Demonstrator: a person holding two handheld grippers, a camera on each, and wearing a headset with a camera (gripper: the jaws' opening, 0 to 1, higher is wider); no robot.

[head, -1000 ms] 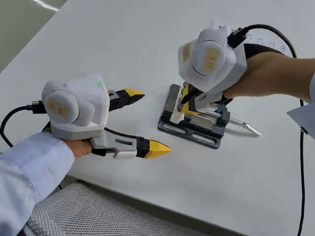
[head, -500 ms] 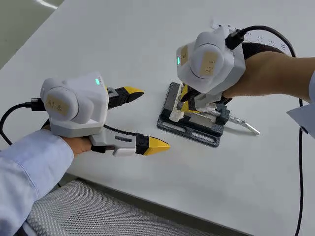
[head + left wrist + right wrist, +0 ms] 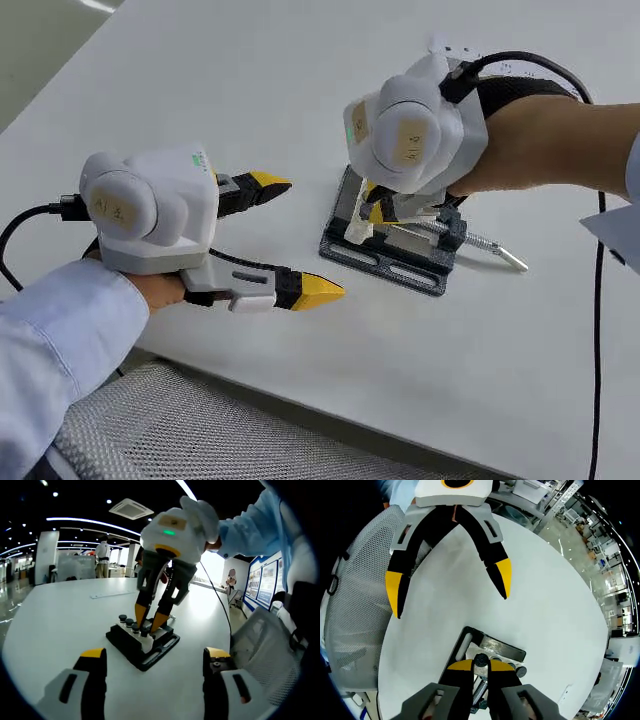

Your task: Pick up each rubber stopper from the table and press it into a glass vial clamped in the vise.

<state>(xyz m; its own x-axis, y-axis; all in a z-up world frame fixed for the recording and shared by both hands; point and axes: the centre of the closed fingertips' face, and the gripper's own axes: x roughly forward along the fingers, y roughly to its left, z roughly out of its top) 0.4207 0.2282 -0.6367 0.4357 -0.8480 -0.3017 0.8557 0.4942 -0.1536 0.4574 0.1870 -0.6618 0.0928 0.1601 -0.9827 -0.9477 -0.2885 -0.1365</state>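
The white worktop (image 3: 250,100) is wide and mostly bare, and a grey mesh chair (image 3: 180,420) stands at its near edge. Nearest to that edge, the left claw (image 3: 307,237) hangs a little above the surface. Its two yellow-tipped jaws are wide apart and hold nothing, and they point toward the vise (image 3: 385,265). The black vise sits flat further in on the worktop, and its screw handle (image 3: 495,255) sticks out to one side. The right claw (image 3: 481,667) comes down on the vise from above, with its jaws drawn close together and clamped on a dark rubber stopper (image 3: 481,659). This stopper is at the top of the vise, at the end of a short row. Three other stoppers (image 3: 129,622) stand just beside it. The vial under it I cannot see clearly.
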